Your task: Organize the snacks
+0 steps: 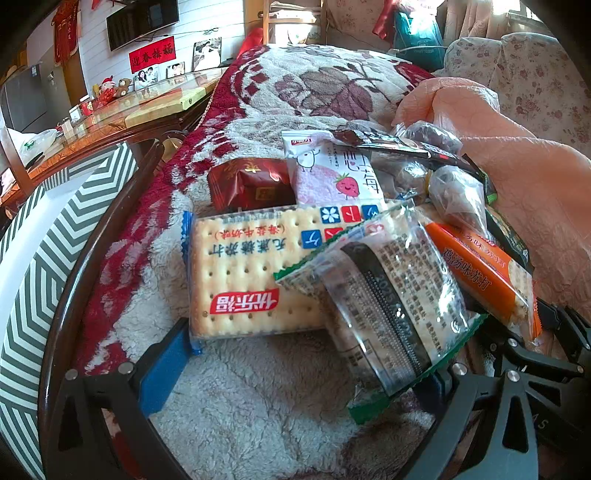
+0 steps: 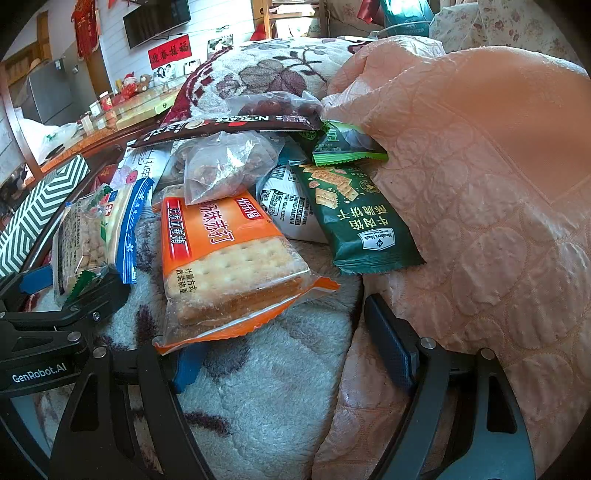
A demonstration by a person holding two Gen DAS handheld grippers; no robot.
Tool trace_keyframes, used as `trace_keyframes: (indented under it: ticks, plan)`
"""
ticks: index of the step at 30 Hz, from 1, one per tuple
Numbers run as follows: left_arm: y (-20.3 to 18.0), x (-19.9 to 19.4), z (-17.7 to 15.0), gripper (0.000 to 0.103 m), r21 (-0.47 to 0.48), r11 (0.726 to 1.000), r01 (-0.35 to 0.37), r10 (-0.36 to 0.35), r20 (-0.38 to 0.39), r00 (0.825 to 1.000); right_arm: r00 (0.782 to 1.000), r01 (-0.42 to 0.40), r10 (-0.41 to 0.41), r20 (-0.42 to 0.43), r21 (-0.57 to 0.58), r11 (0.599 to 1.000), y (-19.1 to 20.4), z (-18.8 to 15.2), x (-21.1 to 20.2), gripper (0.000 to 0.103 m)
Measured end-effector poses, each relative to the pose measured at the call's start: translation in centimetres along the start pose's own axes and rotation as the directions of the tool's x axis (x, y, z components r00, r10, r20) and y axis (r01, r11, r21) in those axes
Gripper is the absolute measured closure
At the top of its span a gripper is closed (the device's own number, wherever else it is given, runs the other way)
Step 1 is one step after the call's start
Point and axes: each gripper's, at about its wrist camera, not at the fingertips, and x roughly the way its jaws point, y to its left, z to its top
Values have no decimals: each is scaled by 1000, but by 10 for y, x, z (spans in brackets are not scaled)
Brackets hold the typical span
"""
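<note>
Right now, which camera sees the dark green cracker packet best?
The right wrist view: the dark green cracker packet lies face-up with its whole front showing. In the left wrist view only a dark sliver peeks out behind the orange cracker pack.

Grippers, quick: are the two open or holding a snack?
Left gripper: open, holding nothing.
Right gripper: open, orange cracker pack between its fingers, ungripped.

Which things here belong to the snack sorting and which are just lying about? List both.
Job:
orange cracker pack
blue cracker pack
green biscuit pack
clear cracker pack
strawberry pack
red box
Nescafe sachet
striped box, likely the bin

Lying about:
peach quilt
floral blanket
TV
plush toys
</note>
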Motion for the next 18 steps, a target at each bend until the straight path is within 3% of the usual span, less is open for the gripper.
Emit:
trace_keyframes:
  ticks: [10, 16, 18]
  plan:
    - [0, 0, 0, 0, 0, 1000, 0, 0, 0, 1000, 1000, -4, 4, -15, 2, 1000, 0, -2, -1, 23]
    - [0, 0, 0, 0, 1, 1000, -1, 1, -1, 1000, 988, -20, 20, -156, 0, 1000, -2, 7, -18, 23]
    - [0, 0, 0, 0, 0, 1000, 0, 0, -1, 1000, 986, -9, 4, -164, -31, 999, -2, 5, -29, 23]
